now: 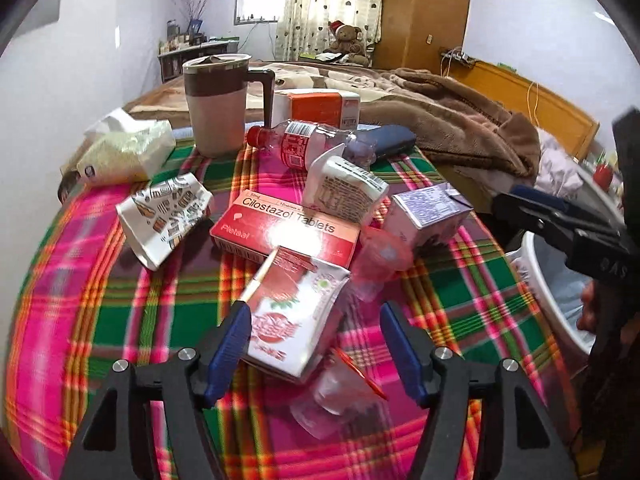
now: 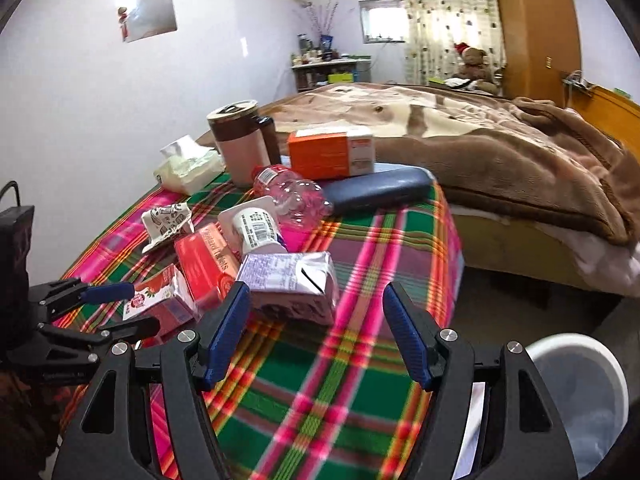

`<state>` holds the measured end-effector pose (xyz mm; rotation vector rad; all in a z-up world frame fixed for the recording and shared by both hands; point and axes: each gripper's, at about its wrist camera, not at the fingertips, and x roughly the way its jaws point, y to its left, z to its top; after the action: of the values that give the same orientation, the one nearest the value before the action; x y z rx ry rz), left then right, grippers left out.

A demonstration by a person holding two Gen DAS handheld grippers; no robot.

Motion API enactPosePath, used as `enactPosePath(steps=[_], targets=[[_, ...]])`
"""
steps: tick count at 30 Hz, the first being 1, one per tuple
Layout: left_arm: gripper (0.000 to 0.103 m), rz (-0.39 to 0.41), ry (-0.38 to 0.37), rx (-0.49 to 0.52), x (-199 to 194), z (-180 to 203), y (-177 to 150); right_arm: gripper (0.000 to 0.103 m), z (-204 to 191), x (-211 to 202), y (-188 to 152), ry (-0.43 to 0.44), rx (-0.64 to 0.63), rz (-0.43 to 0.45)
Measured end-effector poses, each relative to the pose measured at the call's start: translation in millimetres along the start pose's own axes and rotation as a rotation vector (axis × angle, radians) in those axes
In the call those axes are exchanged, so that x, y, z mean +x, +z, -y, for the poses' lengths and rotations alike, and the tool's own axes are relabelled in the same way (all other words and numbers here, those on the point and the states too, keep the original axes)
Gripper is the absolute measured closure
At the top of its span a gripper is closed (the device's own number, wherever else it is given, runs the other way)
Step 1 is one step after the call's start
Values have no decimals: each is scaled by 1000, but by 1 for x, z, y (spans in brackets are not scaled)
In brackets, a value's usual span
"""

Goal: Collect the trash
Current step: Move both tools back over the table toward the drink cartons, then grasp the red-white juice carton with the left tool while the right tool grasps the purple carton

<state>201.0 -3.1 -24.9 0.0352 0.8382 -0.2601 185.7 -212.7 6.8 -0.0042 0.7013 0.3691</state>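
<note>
My left gripper (image 1: 316, 312) is open, its jaws on either side of a strawberry drink carton (image 1: 294, 312) lying on the plaid tablecloth (image 1: 120, 300); the carton also shows in the right wrist view (image 2: 154, 300). My right gripper (image 2: 316, 300) is open just in front of a purple drink carton (image 2: 292, 284), seen too in the left wrist view (image 1: 430, 212). Other trash lies around: a red Cilostazol tablet box (image 1: 284, 232), a white yoghurt bottle (image 1: 344, 188), a crushed clear bottle with red cap (image 1: 304, 142), a printed paper wrapper (image 1: 168, 212) and clear plastic cups (image 1: 332, 400).
A white bin with a liner (image 2: 580, 392) stands on the floor right of the table. A brown-and-pink mug (image 1: 218, 104), an orange box (image 1: 320, 106), a blue case (image 2: 376, 192) and a tissue pack (image 1: 124, 152) sit at the table's far side. A bed with a brown blanket (image 2: 500, 152) lies beyond.
</note>
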Motion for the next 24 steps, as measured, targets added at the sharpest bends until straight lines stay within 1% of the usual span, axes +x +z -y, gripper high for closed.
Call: enactPosePath(steps=[2, 4, 6, 7, 9, 11, 15, 16, 18, 21, 24], targets=[[36, -2, -4, 15, 4, 1, 2, 33, -3, 10, 5, 4, -21, -11], [35, -5, -1, 24, 6, 1, 4, 33, -5, 19, 10, 43, -39, -28], [35, -7, 23, 27, 5, -1, 5, 33, -5, 23, 13, 55, -51, -29], [35, 2, 17, 32, 2, -3, 6, 33, -6, 26, 15, 64, -60, -28], [35, -9, 17, 38, 4, -6, 6, 33, -7, 33, 19, 79, -76, -38], [35, -32, 42, 41, 9, -12, 5, 33, -7, 38, 21, 99, -80, -44], [33, -38, 13, 6, 10, -22, 4, 33, -9, 45, 21, 151, -96, -67], [33, -44, 10, 9, 11, -22, 4, 33, -11, 48, 20, 150, -110, -81], [33, -58, 31, 12, 13, -21, 4, 33, -13, 49, 17, 141, -129, -106], [32, -62, -7, 7, 15, -21, 3, 33, -13, 47, 15, 172, -141, -118], [32, -73, 3, -1, 19, -24, 2, 33, -16, 41, 11, 184, -179, -138]])
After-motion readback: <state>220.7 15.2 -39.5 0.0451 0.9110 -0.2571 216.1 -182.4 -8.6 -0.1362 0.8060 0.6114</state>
